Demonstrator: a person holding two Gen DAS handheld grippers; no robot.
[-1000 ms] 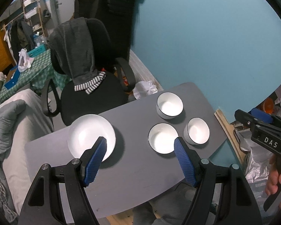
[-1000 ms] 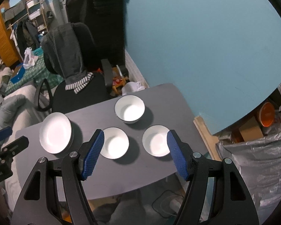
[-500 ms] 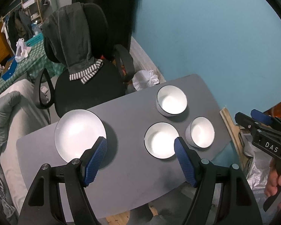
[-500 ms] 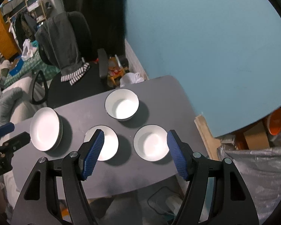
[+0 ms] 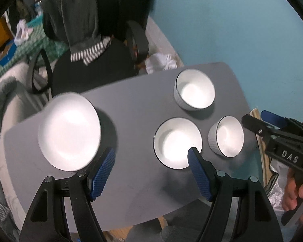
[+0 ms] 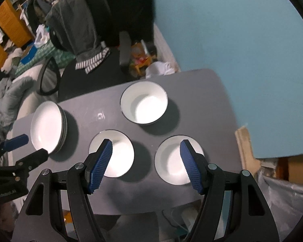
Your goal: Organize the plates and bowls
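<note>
Left gripper [image 5: 151, 157] and right gripper [image 6: 146, 150] both angled steeply downward, jaws spread wide, nothing between them.

Your left gripper [image 5: 151, 161]: black frame, silver screws, blue ribbed pads [image 5: 103, 174] on jaws. Your right gripper [image 6: 146, 153]: same build, white "DAS" lettering on black body. Your hand [image 5: 293, 196] bare on its grip.

Bare table [image 6: 103, 115] lies at my ten o'clock, between the plates [image 6: 47, 128] at nine and the bowls [image 6: 144, 102]. The chair [image 6: 86, 46] blocks eleven; the wall [image 6: 232, 40] shuts off one.
</note>
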